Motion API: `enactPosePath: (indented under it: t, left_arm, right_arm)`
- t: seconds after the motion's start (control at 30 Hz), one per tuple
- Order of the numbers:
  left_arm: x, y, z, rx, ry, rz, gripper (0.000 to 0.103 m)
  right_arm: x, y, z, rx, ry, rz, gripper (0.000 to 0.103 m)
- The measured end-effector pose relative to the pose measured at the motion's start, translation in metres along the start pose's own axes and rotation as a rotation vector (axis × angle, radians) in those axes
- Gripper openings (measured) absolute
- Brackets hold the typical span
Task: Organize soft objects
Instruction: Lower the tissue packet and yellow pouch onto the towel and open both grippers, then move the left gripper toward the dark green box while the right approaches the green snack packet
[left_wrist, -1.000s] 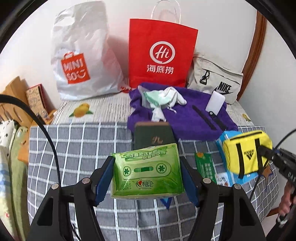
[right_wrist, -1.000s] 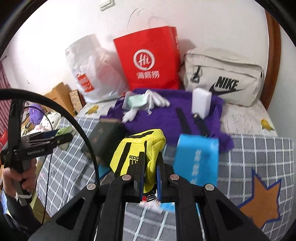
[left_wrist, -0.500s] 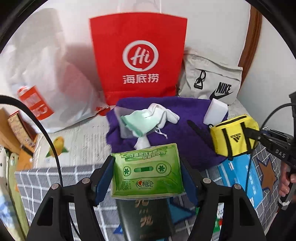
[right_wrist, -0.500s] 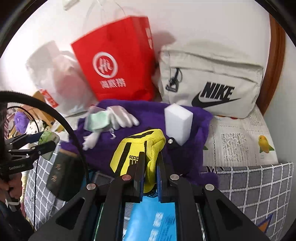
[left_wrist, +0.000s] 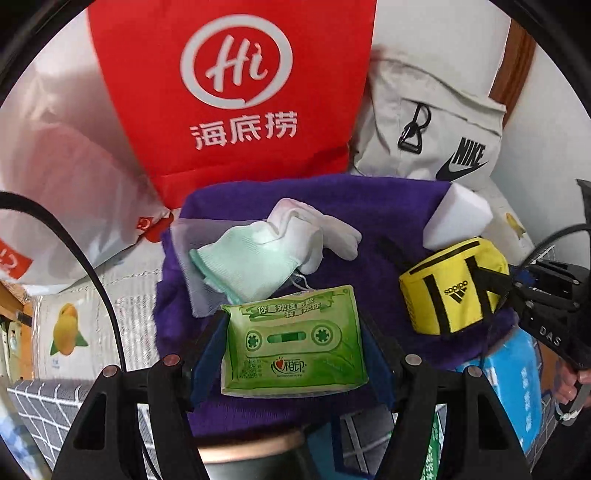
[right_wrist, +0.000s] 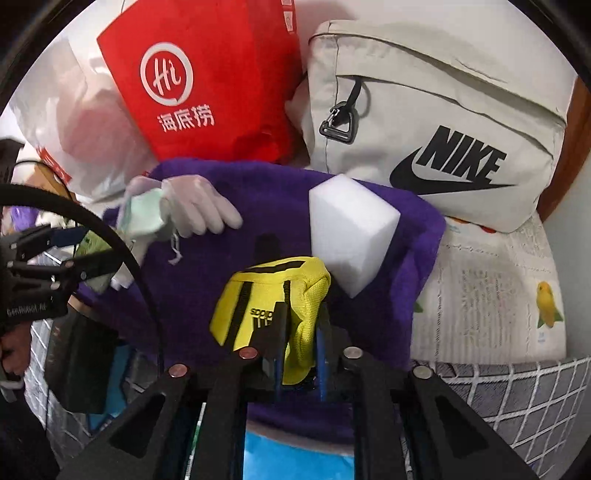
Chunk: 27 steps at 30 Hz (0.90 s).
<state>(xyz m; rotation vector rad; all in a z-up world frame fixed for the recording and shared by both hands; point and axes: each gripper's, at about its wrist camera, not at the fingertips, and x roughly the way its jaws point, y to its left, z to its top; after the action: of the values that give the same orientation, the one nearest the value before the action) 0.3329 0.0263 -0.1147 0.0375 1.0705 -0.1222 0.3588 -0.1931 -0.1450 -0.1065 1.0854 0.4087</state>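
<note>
left hand-held gripper (left_wrist: 293, 354): jaws spread wide, pads pressed on the short ends of the green tissue pack (left_wrist: 293, 341); pack held flat, face up, long axis running 9 to 3 o'clock across the jaws.
right hand-held gripper (right_wrist: 299, 350): jaws narrow and opening; one end of the yellow pouch (right_wrist: 271, 304) sits between them, the rest of it reaching out toward 11 o'clock.
tissue pack, place: hangs over the near half of the purple towel (left_wrist: 388, 206); towel shows on all sides of it except at 6 o'clock, where a dark object sits.
pouch, place: low over the towel's right part, seemingly resting on it; its far corner touches or just overlaps the white sponge block (right_wrist: 351, 229) at 1 o'clock.
what lies ahead of the left gripper: gloves (left_wrist: 269, 251) at 11 to 12 o'clock, touching or just beyond the pack's far edge.
nearer hand: right one is nearer the sponge; left one nearer the gloves.
turning relation: free towel for the pack lies at 1 to 2 o'clock, between gloves and pouch.
likely step: setting both soft things down on the towel.
risk: pack landing on the gloves' cord.
</note>
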Motion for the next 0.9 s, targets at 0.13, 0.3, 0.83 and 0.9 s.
enactPosePath:
  t: [0.13,0.3,0.83,0.9]
  left_arm:
    - [0.016,-0.003,0.007,0.009,0.031,-0.003,0.07]
    - [0.017,0.002,0.008,-0.027,0.029,-0.024,0.071]
    - [-0.053,0.001,-0.028,-0.024,-0.07,-0.093,0.077]
    - [-0.063,-0.001,-0.04,-0.022,-0.077,-0.113,0.077]
  right_arm:
    - [0.001,-0.001,-0.002,-0.047,0.021,-0.03,0.036]
    - [-0.024,-0.001,-0.012,-0.04,-0.025,-0.029,0.045]
    - [-0.128,0.061,-0.124,0.014,-0.116,0.058,0.061]
    - [-0.129,0.07,-0.144,0.019,-0.097,0.075,0.061]
